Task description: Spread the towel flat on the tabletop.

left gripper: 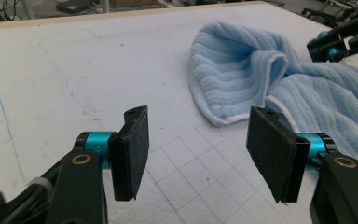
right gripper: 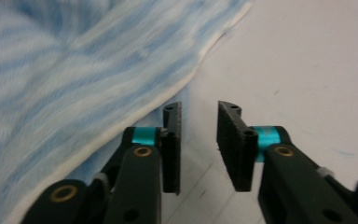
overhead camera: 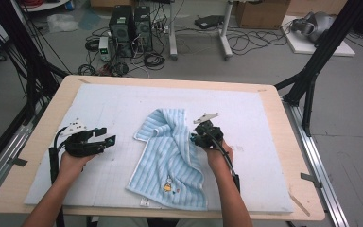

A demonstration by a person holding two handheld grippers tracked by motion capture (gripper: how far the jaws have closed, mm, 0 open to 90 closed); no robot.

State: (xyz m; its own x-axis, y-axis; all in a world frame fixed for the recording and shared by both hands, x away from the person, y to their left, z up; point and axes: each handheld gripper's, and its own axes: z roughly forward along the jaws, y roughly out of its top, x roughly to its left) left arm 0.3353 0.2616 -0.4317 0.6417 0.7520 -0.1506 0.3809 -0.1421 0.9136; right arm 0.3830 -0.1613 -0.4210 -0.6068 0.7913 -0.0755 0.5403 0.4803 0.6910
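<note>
A ribbed terry-cloth towel (overhead camera: 170,151) lies on a matt white foam mat (overhead camera: 264,123) over a smooth wooden tabletop (overhead camera: 290,156).

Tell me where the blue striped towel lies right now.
In the high view the blue striped towel lies crumpled mid-table on the white mat, its right edge beside the right gripper.

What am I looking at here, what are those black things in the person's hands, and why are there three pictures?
A person sits at a table covered by a white foam mat. Each hand holds a hand-worked grasping tool with two black jaws. The high view looks down from above: the left tool rests open on the mat, and the right tool sits at the edge of a crumpled light blue striped towel. The other two pictures come from small cameras riding on each tool. In the right gripper view the jaws stand slightly apart beside the towel's white hem, with nothing between them. Neither tool holds anything.
</note>
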